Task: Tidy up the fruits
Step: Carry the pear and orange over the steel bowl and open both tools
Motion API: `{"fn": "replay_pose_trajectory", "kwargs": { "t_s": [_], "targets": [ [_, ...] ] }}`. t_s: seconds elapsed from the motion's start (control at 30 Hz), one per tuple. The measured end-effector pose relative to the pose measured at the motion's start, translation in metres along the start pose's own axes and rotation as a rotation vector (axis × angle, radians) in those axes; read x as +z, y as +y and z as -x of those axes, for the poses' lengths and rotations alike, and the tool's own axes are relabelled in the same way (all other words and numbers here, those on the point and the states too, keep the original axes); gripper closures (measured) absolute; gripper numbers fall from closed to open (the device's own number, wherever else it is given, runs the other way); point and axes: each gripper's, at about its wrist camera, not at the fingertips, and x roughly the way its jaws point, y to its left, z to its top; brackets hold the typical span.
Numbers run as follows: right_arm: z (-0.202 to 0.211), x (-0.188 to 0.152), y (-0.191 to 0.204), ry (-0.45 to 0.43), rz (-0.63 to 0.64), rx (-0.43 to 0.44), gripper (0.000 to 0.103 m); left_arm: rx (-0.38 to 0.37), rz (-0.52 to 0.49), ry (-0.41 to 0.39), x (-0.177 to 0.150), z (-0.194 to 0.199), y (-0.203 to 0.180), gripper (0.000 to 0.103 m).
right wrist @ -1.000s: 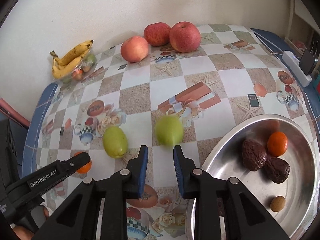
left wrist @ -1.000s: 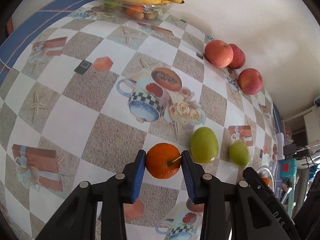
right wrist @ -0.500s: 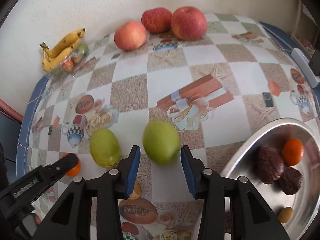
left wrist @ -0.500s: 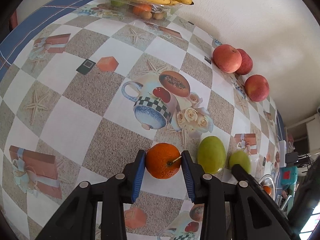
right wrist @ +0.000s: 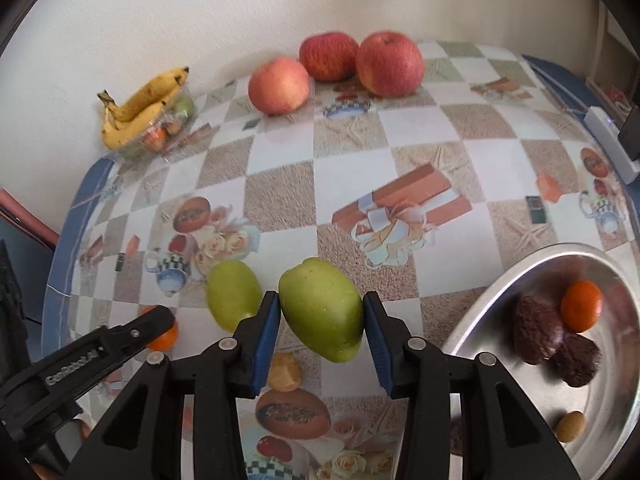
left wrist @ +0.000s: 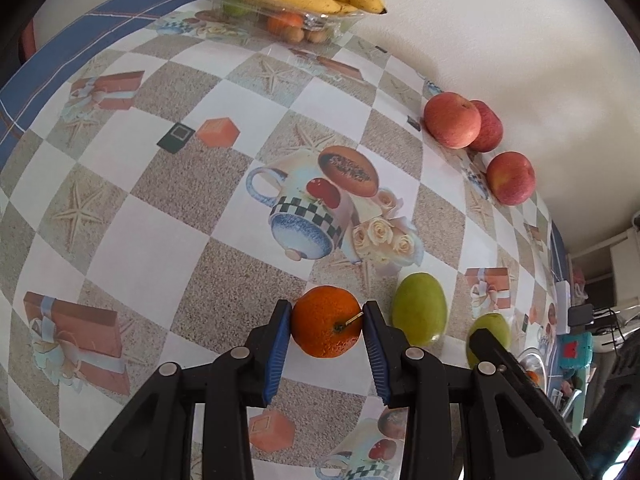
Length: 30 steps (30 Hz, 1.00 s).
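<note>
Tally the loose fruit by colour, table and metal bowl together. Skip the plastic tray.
Red apples: 3
Green fruit: 2
Oranges: 2, one in the left gripper, one in the bowl
Dark brown fruit: 2
Small tan fruit: 1
Total: 10

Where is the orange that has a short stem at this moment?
In the left wrist view the orange sits low centre, between the left gripper's fingers, with a green mango to its right.
</note>
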Motion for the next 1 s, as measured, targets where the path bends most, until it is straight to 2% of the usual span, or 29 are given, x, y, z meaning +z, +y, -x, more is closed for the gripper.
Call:
{"fn": "replay_pose_trajectory", "kwargs": {
  "t_s": [0.27,0.6,0.9,0.97,1.0],
  "targets": [
    [0.039,-0.007,-0.013,-0.002,-0.053,-0.066,0.059,-0.041,-0.039,-0.016,-0.006,0.018,-0.017,0.065],
    [0.055,-0.030,-0.081,0.075,-0.224,-0.148,0.059,-0.117,-0.143,0.019,-0.037,0.020,-0.068,0.065],
    [0.085,-0.048,-0.138,0.067,-0.330,-0.191,0.059,-0.187,-0.337,0.104,-0.090,0.010,-0.140,0.063],
    [0.091,-0.050,-0.148,0.061,-0.363,-0.194,0.059,-0.200,-0.393,0.129,-0.103,0.006,-0.154,0.060],
    [0.094,-0.050,-0.152,0.057,-0.376,-0.199,0.059,-0.205,-0.414,0.134,-0.108,0.006,-0.159,0.049]
  ]
}}
